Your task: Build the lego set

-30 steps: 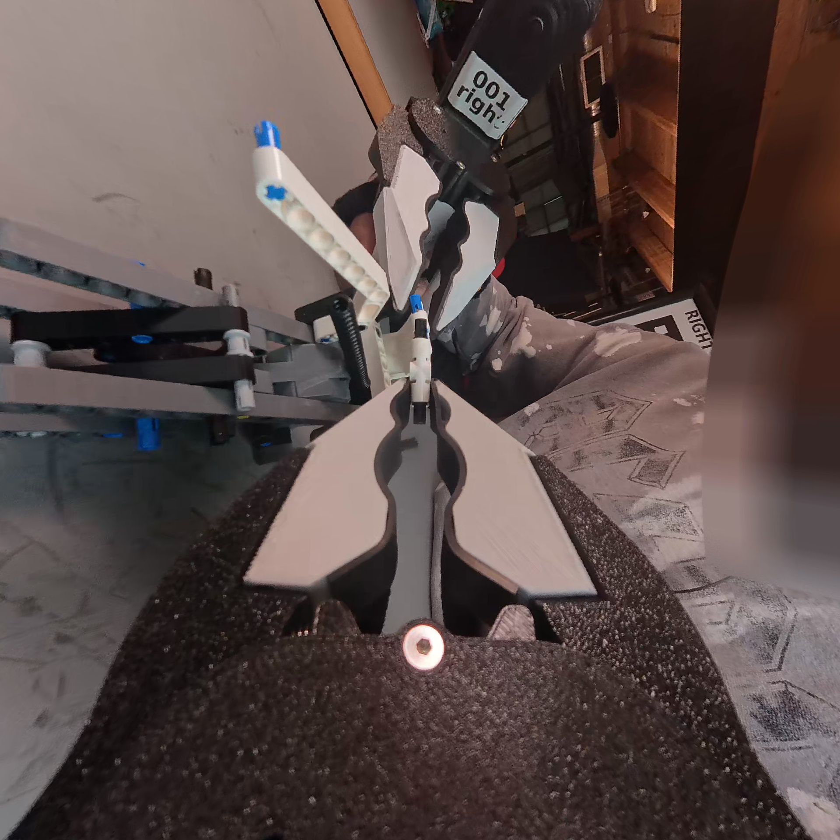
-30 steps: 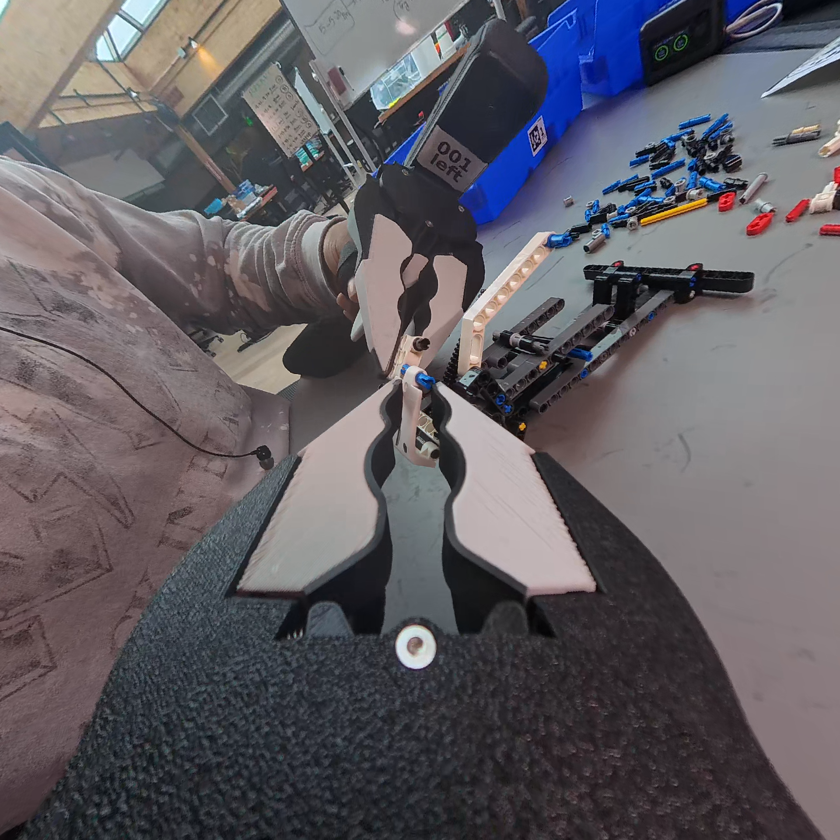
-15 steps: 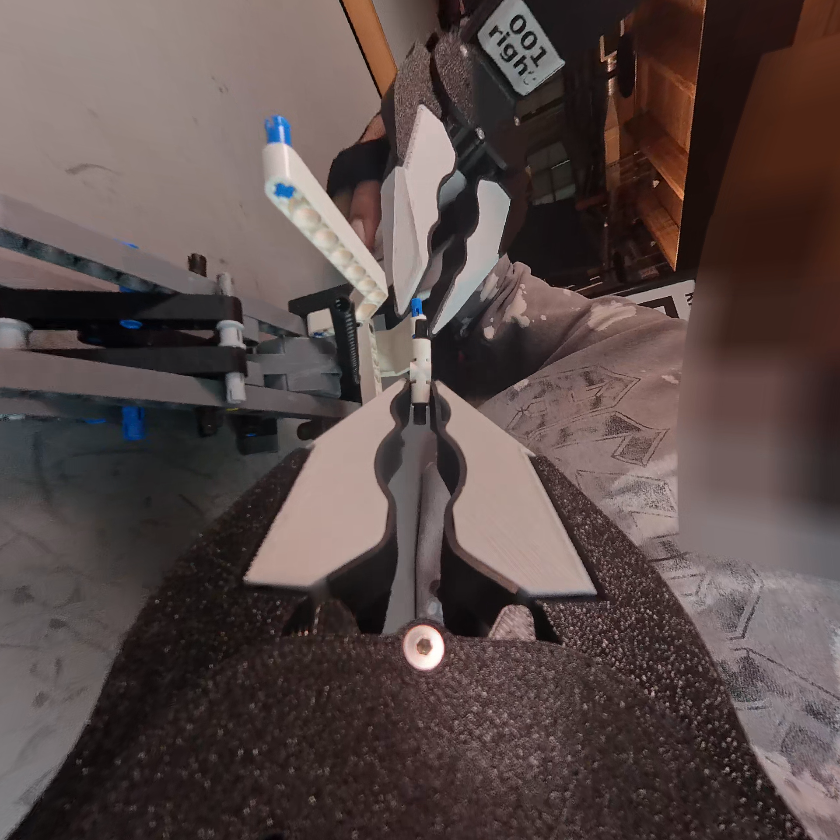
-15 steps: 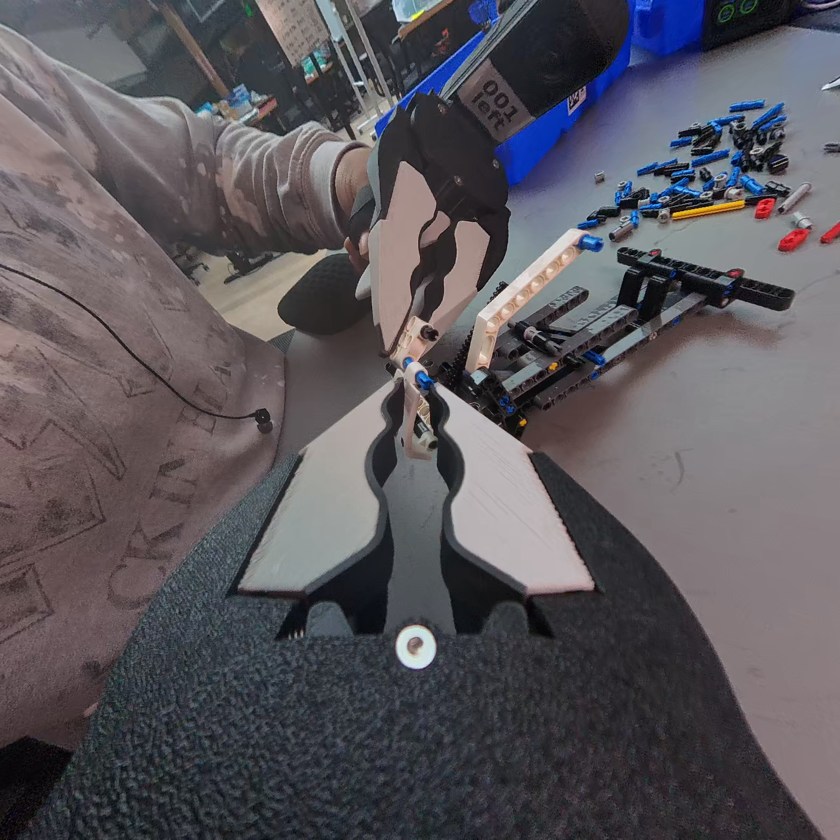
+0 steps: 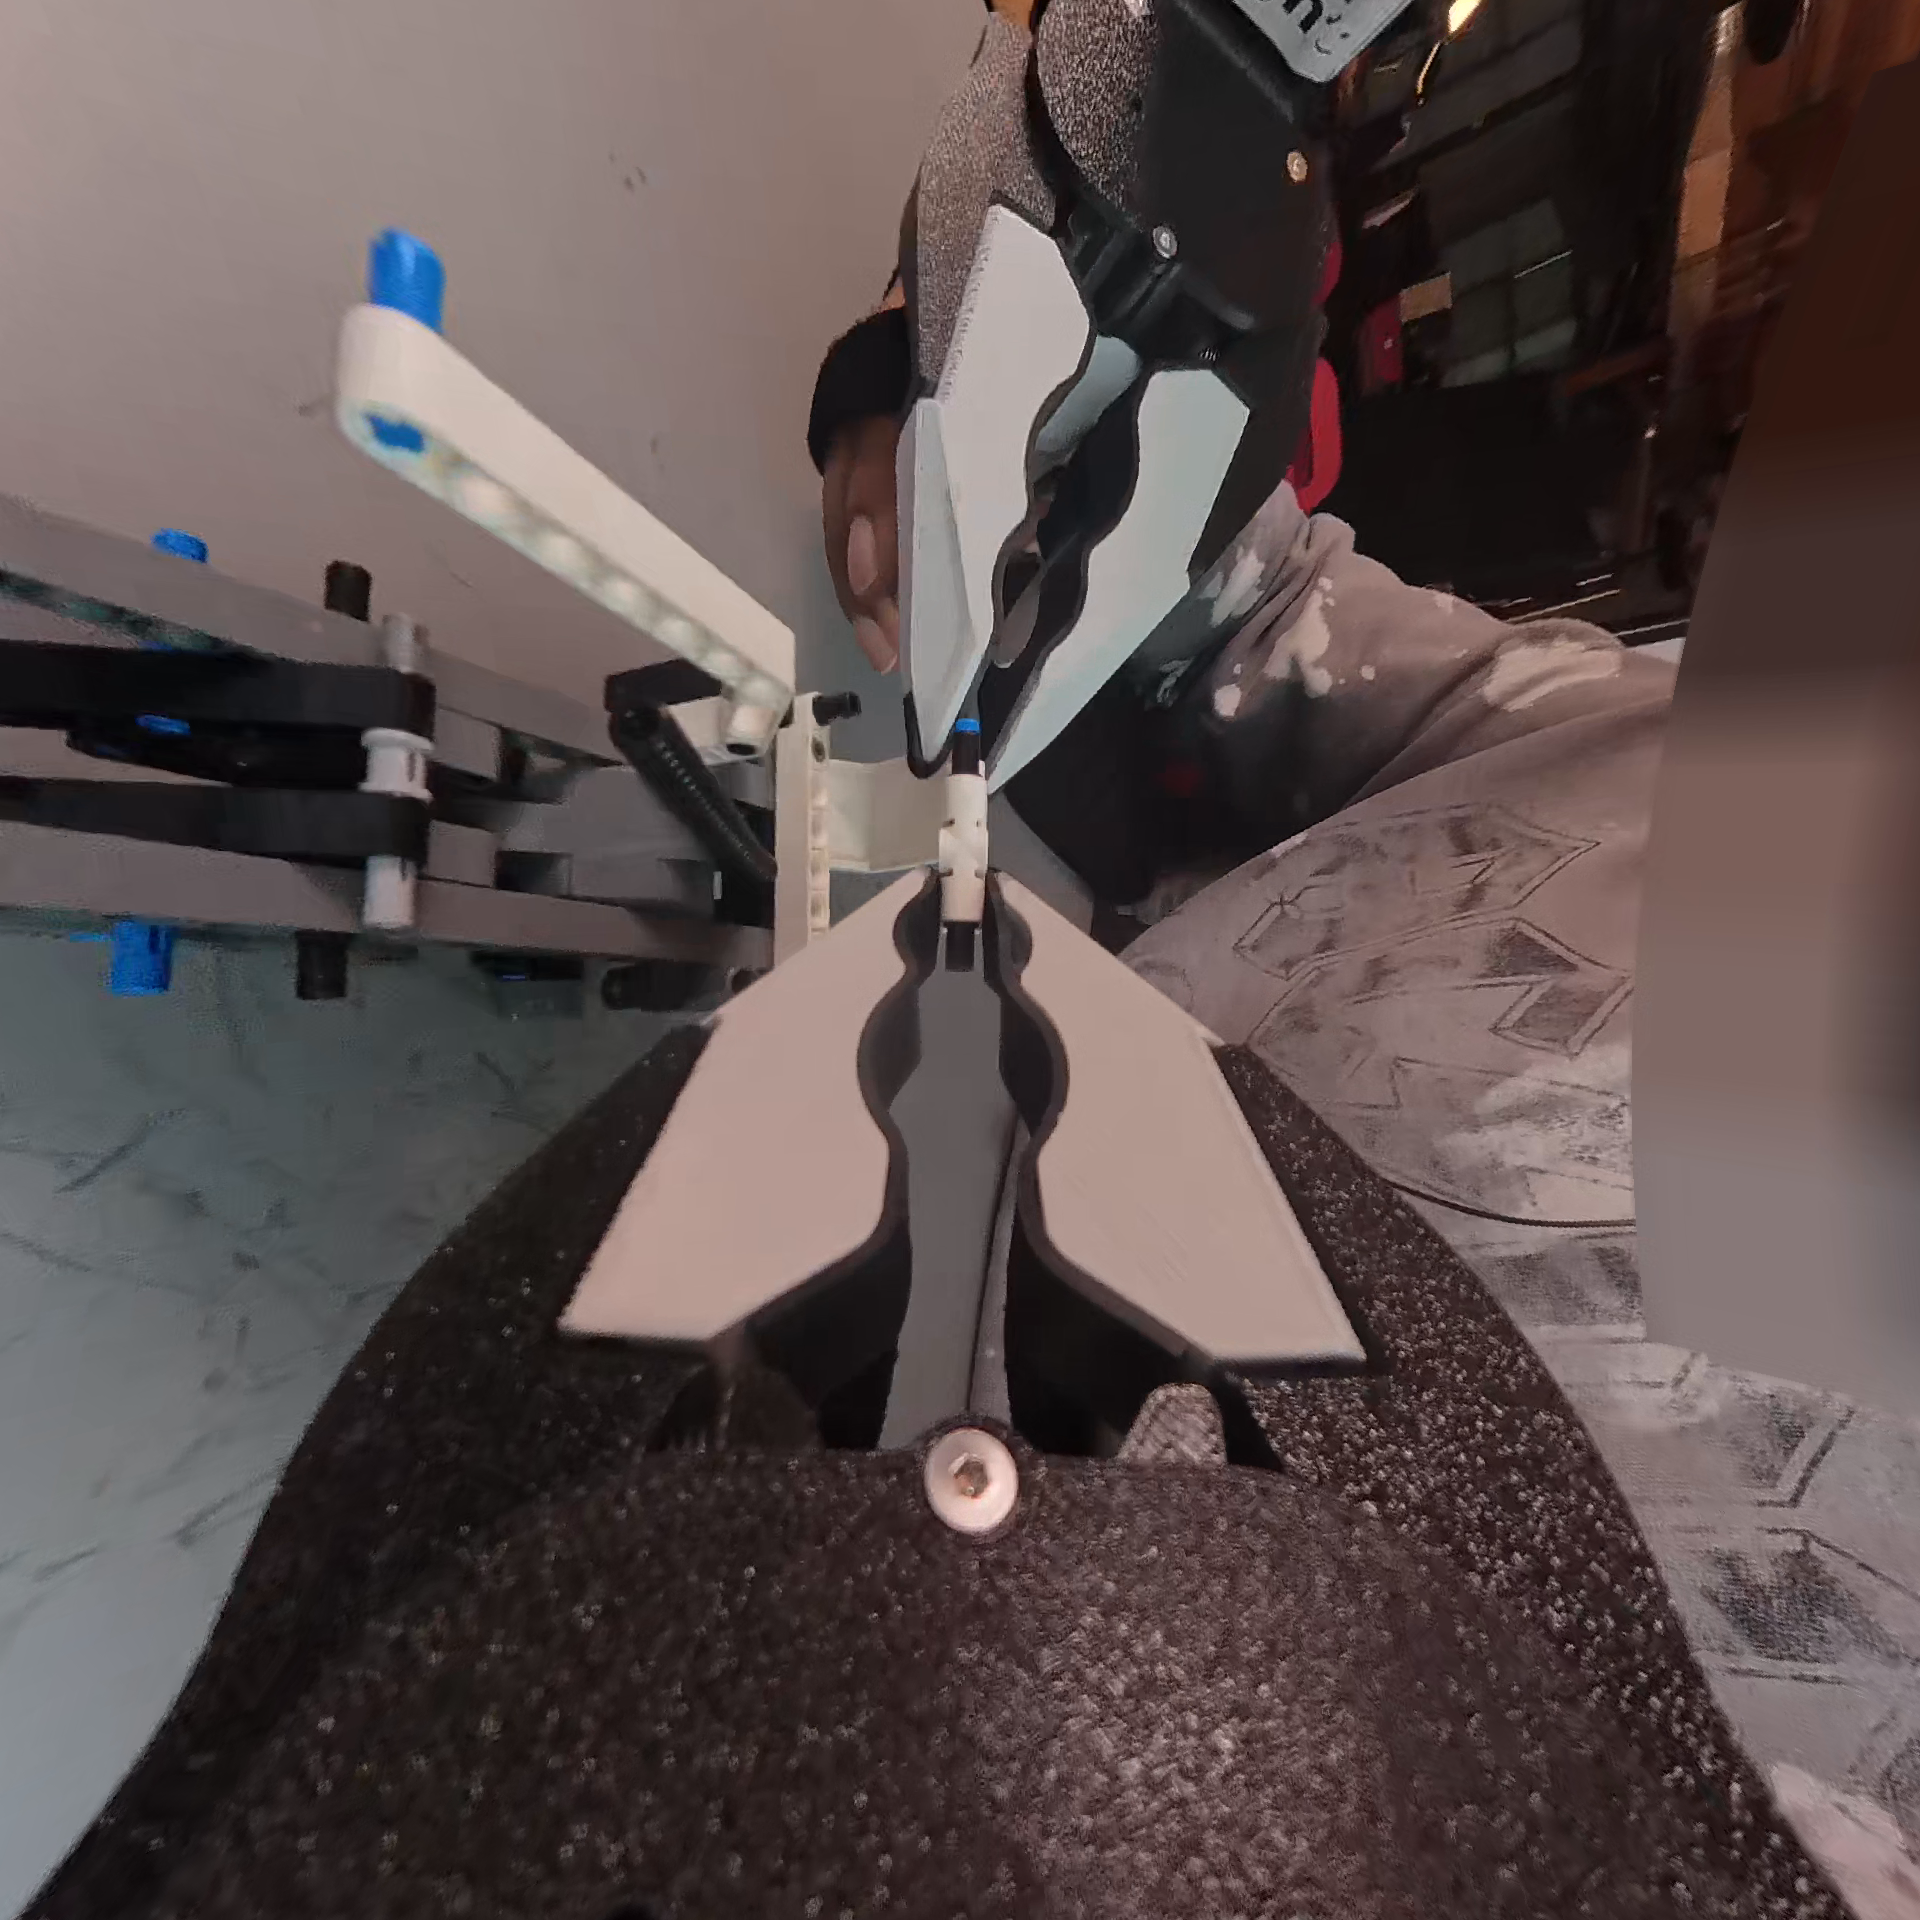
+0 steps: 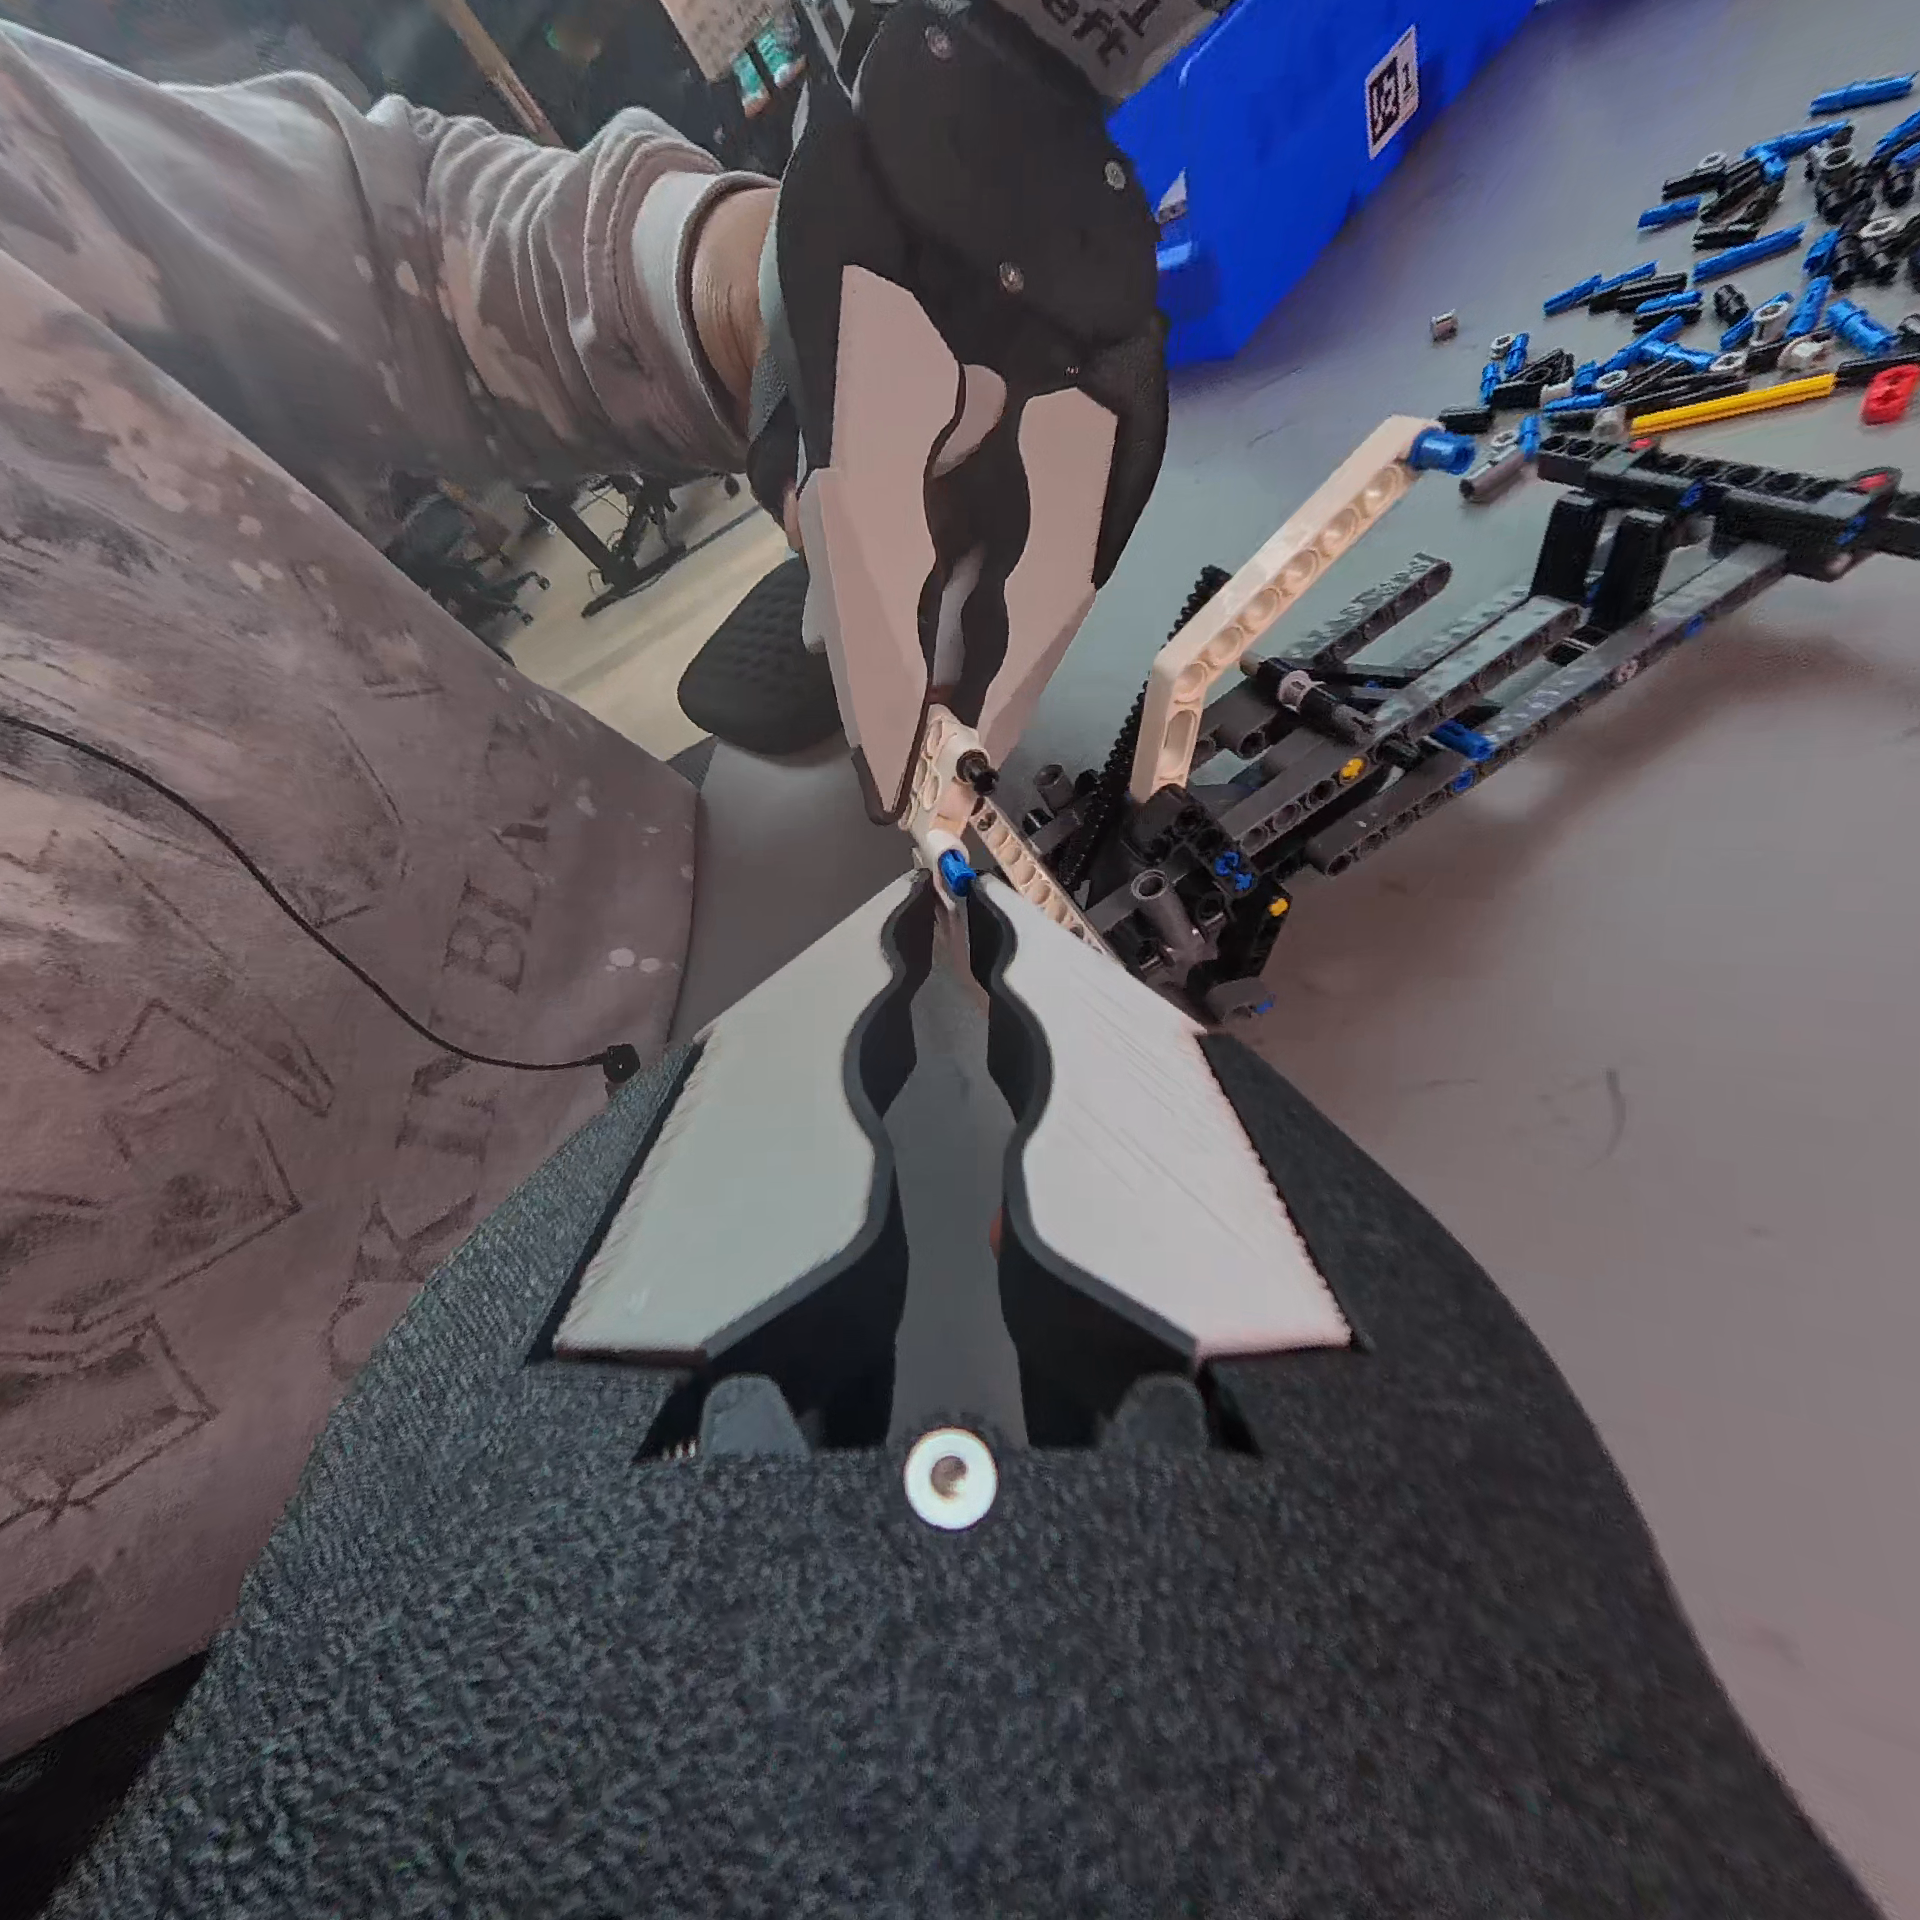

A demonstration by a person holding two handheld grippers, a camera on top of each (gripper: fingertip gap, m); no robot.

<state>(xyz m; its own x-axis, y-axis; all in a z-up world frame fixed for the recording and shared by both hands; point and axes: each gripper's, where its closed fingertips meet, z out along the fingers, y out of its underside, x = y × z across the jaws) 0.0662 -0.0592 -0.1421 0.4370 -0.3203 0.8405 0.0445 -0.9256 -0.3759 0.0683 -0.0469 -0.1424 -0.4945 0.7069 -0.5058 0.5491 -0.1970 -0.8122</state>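
Gripping the same small white connector piece point(image 5: 964, 831) from opposite ends, the two tools meet tip to tip just off the near end of the lego chassis point(image 6: 1455, 717). The left tool point(image 5: 961, 904) has its fingers nearly together around the lower end of that piece, where a black pin sticks out. The right tool point(image 6: 948, 896) is likewise narrowed to a slit on the end that carries a blue pin point(image 6: 956, 868). The connector piece joins a short white beam point(image 6: 1023, 868) that runs into the end of the chassis, so the held part touches the build.

The chassis, made of dark grey and black beams, lies on the grey tabletop point(image 6: 1558, 1143), stretching away from the tools. A long white beam point(image 6: 1288, 582) rises at a slant from its near end, with a blue pin at its top, and a black spring sits beside its foot. Beyond the far end of the chassis lies a scatter of loose pieces point(image 6: 1756, 312), blue, black, yellow and red. A blue bin point(image 6: 1299, 156) stands behind the chassis, near that scatter
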